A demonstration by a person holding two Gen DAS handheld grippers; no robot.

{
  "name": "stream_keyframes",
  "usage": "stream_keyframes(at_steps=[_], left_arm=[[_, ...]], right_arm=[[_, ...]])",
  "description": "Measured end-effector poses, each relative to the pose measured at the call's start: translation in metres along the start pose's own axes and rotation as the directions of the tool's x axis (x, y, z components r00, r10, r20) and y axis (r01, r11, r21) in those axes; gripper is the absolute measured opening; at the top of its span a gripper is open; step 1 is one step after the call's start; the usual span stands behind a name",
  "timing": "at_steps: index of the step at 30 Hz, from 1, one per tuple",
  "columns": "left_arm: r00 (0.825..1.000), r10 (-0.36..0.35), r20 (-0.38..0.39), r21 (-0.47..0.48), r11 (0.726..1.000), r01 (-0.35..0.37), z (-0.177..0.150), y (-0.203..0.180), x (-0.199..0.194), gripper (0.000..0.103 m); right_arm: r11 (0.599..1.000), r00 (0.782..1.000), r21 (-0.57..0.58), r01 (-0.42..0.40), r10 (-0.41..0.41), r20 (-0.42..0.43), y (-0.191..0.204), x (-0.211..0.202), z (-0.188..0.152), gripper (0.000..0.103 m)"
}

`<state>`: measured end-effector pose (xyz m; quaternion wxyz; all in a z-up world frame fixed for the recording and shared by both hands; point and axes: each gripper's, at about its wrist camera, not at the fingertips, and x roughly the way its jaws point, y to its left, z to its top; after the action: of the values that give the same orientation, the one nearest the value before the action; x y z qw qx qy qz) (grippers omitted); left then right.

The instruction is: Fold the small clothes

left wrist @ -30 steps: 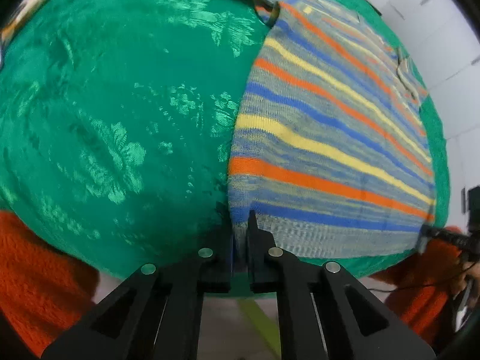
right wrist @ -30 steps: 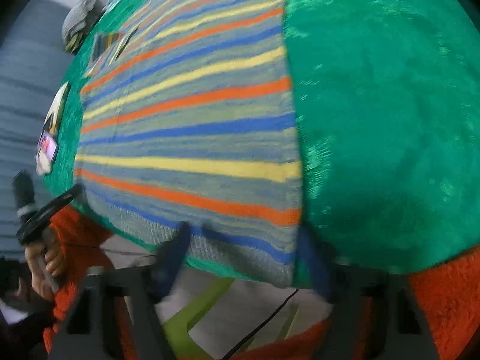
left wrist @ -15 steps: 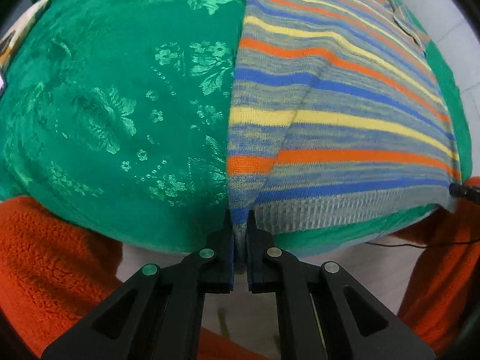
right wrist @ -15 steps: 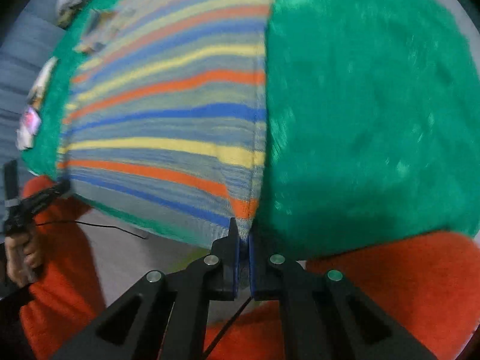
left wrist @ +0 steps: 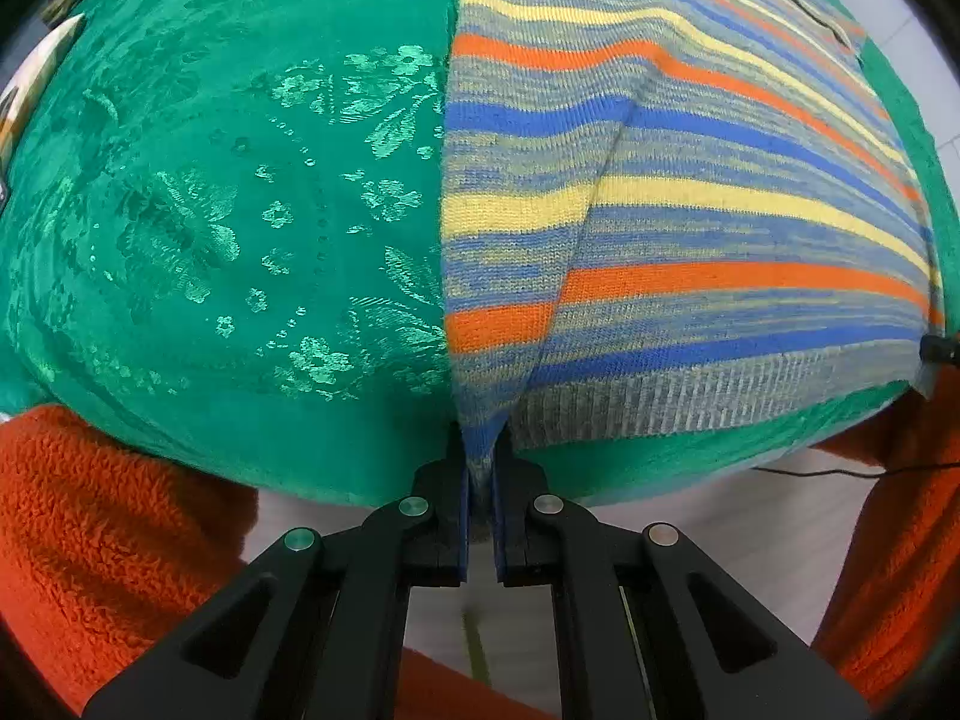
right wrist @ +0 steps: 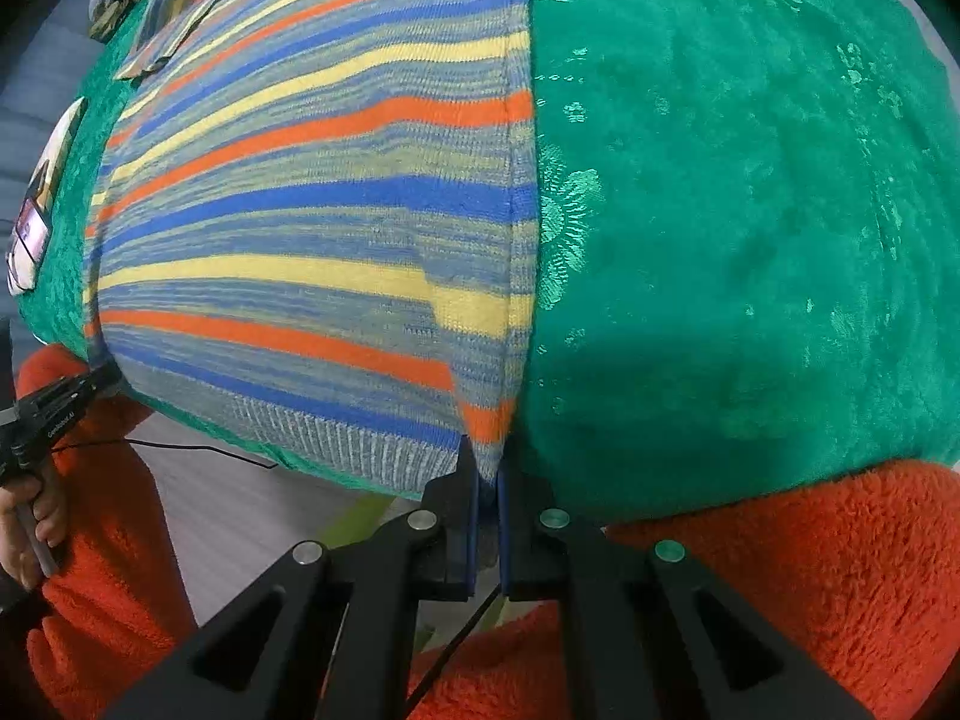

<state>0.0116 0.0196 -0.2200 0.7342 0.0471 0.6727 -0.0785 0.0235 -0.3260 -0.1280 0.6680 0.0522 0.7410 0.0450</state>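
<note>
A striped knit sweater [left wrist: 690, 222] in blue, yellow, orange and grey lies on a green tablecloth [left wrist: 240, 210]. My left gripper [left wrist: 479, 438] is shut on the sweater's near left hem corner, pulled taut over the table's front edge, with a crease running up from the pinch. In the right wrist view the sweater [right wrist: 312, 210] fills the left half, and my right gripper [right wrist: 485, 453] is shut on its near right hem corner. The left gripper [right wrist: 90, 384] shows there at the far hem corner.
The green patterned cloth [right wrist: 750, 210] covers the table on both sides of the sweater. Orange fleece sleeves [left wrist: 108, 528] [right wrist: 780, 570] frame the front edge. A printed card [right wrist: 42, 192] and a small folded cloth [right wrist: 162, 18] lie at the table's left side.
My right gripper went from open around the hem corner to shut on it. Both grippers pulled the hem toward the front edge, and the sweater slid closer and stretched taut.
</note>
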Motion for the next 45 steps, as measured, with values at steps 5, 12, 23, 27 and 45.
stream_keyframes(at_steps=[5,12,23,27,45], left_arm=[[1.000,0.011,-0.007,0.011,1.000,-0.011,0.001,-0.006,0.001,0.004],[0.998,-0.067,0.019,-0.040,0.997,0.067,-0.001,-0.001,-0.022,0.003],[0.998,-0.026,-0.051,0.001,1.000,0.026,0.003,-0.006,0.000,0.004],[0.999,0.012,-0.045,0.031,0.999,-0.011,0.006,-0.015,0.004,0.009],[0.967,0.000,0.254,-0.200,0.978,0.053,-0.002,0.046,-0.100,0.086]], right_arm=[[1.000,1.000,-0.007,0.003,-0.003,0.005,0.010,0.003,-0.002,0.005],[1.000,0.999,-0.024,0.010,-0.009,0.038,0.016,-0.007,-0.010,0.005],[0.999,0.999,-0.024,0.031,-0.030,0.021,0.014,-0.001,-0.010,0.005],[0.998,0.999,-0.029,0.050,-0.049,0.022,0.017,0.000,-0.007,0.005],[0.992,0.970,0.120,0.046,-0.074,0.232,-0.021,-0.091,-0.035,0.060]])
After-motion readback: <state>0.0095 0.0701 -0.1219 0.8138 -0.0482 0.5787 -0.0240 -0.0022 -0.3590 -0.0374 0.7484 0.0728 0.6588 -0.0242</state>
